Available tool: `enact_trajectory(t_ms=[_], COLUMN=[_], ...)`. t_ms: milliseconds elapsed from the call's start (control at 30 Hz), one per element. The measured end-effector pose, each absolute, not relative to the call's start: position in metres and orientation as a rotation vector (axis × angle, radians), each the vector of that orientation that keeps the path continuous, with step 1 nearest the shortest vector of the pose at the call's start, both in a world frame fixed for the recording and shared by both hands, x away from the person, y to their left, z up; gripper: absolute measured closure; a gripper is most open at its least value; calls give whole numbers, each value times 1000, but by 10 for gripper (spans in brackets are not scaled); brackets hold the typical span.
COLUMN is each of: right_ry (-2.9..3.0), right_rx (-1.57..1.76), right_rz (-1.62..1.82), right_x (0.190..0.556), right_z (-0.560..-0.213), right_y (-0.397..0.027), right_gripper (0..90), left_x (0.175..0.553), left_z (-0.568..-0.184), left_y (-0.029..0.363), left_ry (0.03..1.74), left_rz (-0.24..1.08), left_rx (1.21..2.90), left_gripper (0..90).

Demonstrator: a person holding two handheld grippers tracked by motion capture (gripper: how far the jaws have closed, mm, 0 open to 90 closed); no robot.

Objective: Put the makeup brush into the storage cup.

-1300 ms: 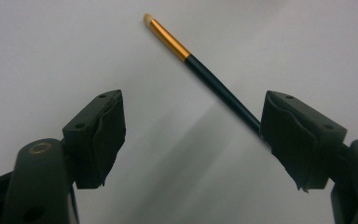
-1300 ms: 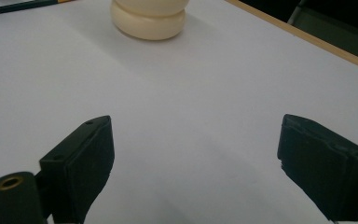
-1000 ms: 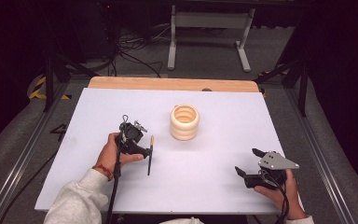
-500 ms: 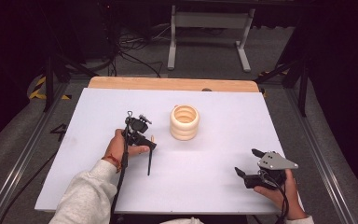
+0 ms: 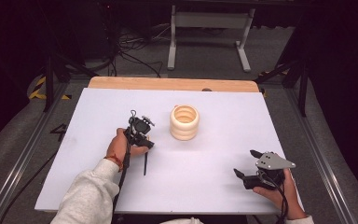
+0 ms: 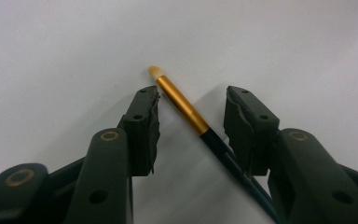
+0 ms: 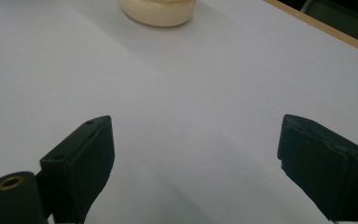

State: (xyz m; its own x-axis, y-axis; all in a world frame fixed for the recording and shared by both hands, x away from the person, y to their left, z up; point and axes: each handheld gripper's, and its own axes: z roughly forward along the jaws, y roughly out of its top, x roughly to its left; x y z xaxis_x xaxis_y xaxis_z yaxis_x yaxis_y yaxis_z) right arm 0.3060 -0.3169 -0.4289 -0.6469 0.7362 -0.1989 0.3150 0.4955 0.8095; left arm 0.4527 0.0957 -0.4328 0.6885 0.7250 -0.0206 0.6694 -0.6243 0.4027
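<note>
Nearest, right gripper (image 5: 254, 168) resting by the table's (image 5: 214, 196) near right corner, jaws wide, empty. Farther, left gripper (image 6: 191, 116) open astride a brush (image 6: 182, 105) left of centre: best to close squarely on its gold band. Beyond, a cream ribbed pot (image 5: 184, 122).

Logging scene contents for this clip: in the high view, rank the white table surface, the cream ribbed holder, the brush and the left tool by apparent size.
1. White table surface, by far the largest.
2. Cream ribbed holder.
3. Left tool, about the holder's size; unsure, since the hand covers part of it.
4. Brush, a thin dark stick and the smallest.
</note>
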Motion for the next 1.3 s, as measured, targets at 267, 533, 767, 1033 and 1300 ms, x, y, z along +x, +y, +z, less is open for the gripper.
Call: enact_trajectory(t_ms=[267, 533, 767, 1033, 1300], right_ry=[2222, 2161, 2190, 2224, 2246], right_rx=[862, 914, 891, 883, 888], right_rz=[1035, 1066, 1047, 1038, 1026], right_x=[307, 307, 308, 309, 310], right_z=[-430, -427, -429, -432, -433], right_y=[-316, -322, -319, -317, -316], right_gripper=[115, 121, 120, 121, 121], left_x=[452, 453, 456, 460, 476], left_z=[-432, -432, -432, -432, -425], left_y=[95, 94, 96, 96, 85], left_ry=[1022, 966, 954, 927, 884], left_rz=[201, 196, 170, 136, 18], left_rx=[2548, 2578, 2574, 2600, 2747], left_gripper=[783, 832, 818, 819, 836])
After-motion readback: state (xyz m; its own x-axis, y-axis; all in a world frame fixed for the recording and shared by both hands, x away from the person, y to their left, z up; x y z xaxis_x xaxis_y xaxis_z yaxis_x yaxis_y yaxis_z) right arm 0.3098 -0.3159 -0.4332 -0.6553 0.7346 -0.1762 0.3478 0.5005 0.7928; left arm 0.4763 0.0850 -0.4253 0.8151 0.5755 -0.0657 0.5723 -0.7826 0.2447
